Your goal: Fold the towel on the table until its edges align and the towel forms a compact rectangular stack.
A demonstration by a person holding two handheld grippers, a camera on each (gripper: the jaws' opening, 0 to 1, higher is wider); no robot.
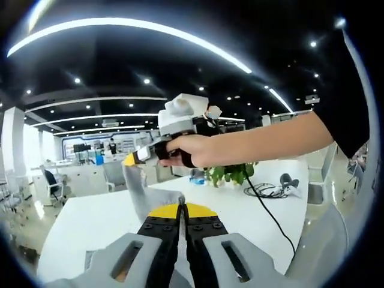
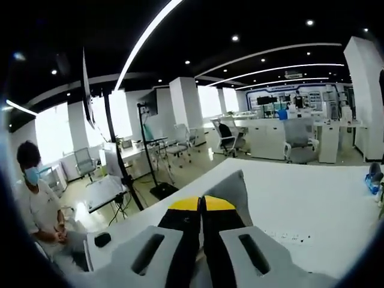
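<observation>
up close in the left gripper view, the left gripper (image 1: 182, 211) had its two yellow-tipped jaws pressed together, and grey cloth of the towel (image 1: 143, 192) rose in a strip just beyond and to the left of the tips, lifted off the white table (image 1: 84, 225). the jaws looked clamped on the towel's edge, though the exact pinch point was hidden between the pads. across the table, the right gripper (image 1: 133, 157) came in from the right side of that view, held by the person's hand (image 1: 195, 150) with a bare forearm stretching back toward a dark sleeve; its yellow tip sat at the top of the raised grey strip, apparently pinching it. behind the hand, a green plant (image 1: 231, 174) stood on the far part of the table, and a black cable (image 1: 270, 201) trailed toward the near edge.

in the right gripper view, the right gripper (image 2: 201, 204) likewise had its jaws closed together, with a fold of grey towel (image 2: 234, 189) standing up just past the tips on the right. the white table (image 2: 312, 198) spread out beyond it. off to the left, a seated person (image 2: 39, 204) in a white shirt sat beside a lower desk, and office chairs (image 2: 297, 141) stood further back in the room.
</observation>
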